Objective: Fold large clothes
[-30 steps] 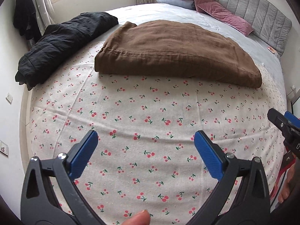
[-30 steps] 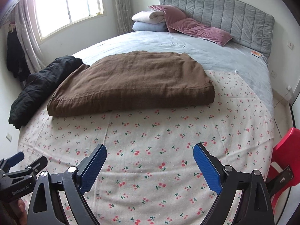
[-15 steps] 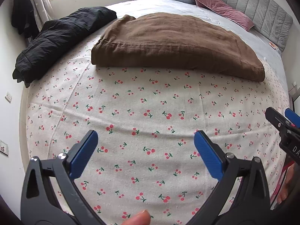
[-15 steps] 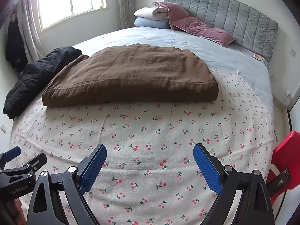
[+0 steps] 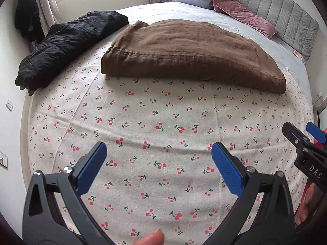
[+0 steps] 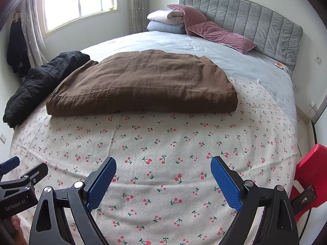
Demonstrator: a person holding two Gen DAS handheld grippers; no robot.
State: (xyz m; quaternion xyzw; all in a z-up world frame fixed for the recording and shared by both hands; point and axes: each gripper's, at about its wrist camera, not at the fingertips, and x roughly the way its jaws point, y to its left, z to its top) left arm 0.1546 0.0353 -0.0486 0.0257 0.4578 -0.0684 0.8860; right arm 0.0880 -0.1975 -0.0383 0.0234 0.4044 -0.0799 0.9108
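so, taking the folded brown garment (image 5: 190,55) as the marker and reading from the left: a black padded jacket (image 5: 65,42) lies crumpled just left of it, near the bed's left edge, its upper end almost touching the brown piece's far left corner. the brown garment itself sits as a thick flat rectangle across the middle of the bed, half on the cherry-print sheet (image 5: 163,143) and half on the grey cover (image 6: 235,55) behind it, and it looks already folded; the jacket is likely the next large piece. the left gripper (image 5: 157,161) hovers over bare sheet in front of the brown garment, fingers wide apart and holding nothing; the right gripper (image 6: 163,175) hovers likewise, a little further right, jaws spread and empty. a thumb tip shows at the bottom of the left view. to do this step well, i would judge it best to reach past the brown garment's left end without dragging across it, so the finished fold stays square, then take the jacket at two well-separated spots along one edge, such as shoulder and hem, and pull it onto the open sheet in front before flattening. padded fabric is bulky and springy, so a deep bite with the pads will likely hold better than a pinch at the very edge. right of the marker only a red chair (image 6: 310,173) shows beside the bed.
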